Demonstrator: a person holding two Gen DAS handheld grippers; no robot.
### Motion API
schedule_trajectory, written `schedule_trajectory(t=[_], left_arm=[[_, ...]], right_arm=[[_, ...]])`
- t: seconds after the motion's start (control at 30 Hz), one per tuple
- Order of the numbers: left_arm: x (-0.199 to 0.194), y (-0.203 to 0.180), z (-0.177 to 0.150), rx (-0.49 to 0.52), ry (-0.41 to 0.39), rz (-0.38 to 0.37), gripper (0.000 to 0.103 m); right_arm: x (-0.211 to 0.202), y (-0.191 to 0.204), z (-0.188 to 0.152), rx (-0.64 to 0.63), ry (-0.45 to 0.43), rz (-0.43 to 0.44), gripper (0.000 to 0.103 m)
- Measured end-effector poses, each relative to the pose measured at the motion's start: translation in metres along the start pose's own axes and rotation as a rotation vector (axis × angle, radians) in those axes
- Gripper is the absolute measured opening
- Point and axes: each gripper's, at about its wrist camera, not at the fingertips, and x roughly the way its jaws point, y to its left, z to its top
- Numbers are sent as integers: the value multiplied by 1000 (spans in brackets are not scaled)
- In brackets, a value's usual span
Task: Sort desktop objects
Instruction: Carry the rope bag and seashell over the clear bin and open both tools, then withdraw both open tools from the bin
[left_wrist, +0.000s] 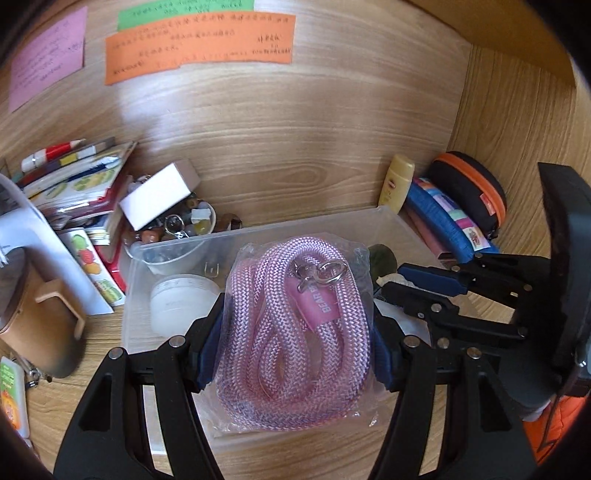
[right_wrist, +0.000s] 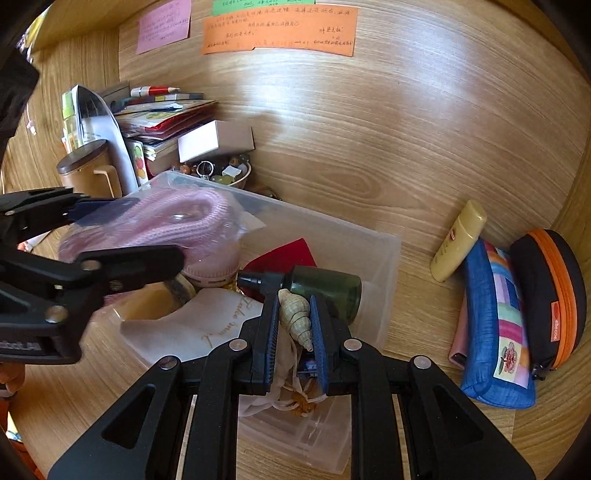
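Observation:
A coiled pink rope strap in a clear plastic bag (left_wrist: 291, 325) sits between the blue pads of my left gripper (left_wrist: 295, 328), which is shut on it above a clear plastic bin (left_wrist: 258, 227). In the right wrist view the same bagged strap (right_wrist: 177, 221) hangs over the bin's far left corner (right_wrist: 369, 236) in my left gripper (right_wrist: 159, 229). My right gripper (right_wrist: 293, 321) is shut on a pale spiral seashell (right_wrist: 295, 317) over the bin's near side. In the left wrist view my right gripper (left_wrist: 395, 278) reaches in from the right.
The bin holds a white jar (left_wrist: 181, 302), a dark green bottle (right_wrist: 325, 291), a red card (right_wrist: 284, 254) and a white pouch (right_wrist: 207, 325). To the right lie a yellow tube (right_wrist: 458, 240), a blue patchwork pouch (right_wrist: 495, 325) and a black-orange case (right_wrist: 554, 295). A bead bowl (left_wrist: 177, 225), books (left_wrist: 74, 177) and a brown mug (left_wrist: 44, 317) stand left.

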Motion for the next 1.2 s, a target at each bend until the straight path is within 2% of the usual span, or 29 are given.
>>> schedule_trajectory(t=[0.4,0.53,0.6,0.73,0.83,1.0,1.07,1.2], left_arm=[[19,-1,0,23,38,15,66],[15,0,0,25,33,21,66],[13,1,1,17,29,14,66],[3,1,3,21,16,11,68],[-7,-1,5,26,-12,26,76],[-22,-4,7,55,-48,65,82],[-28,-5,7,61,-65,79,86],[-43,-6,6,66,-106,123,96]], right_arm=[[9,5,-1,-29,3,-24,17],[8,3,0,-16,-6,-34,39],[5,2,2,-12,-23,-41,45],[-2,-3,4,11,-45,-59,65],[-8,-8,6,31,-62,-63,68],[-22,-15,7,56,-118,-70,70],[-27,-16,8,62,-132,-76,80],[-40,-18,9,66,-160,-93,83]])
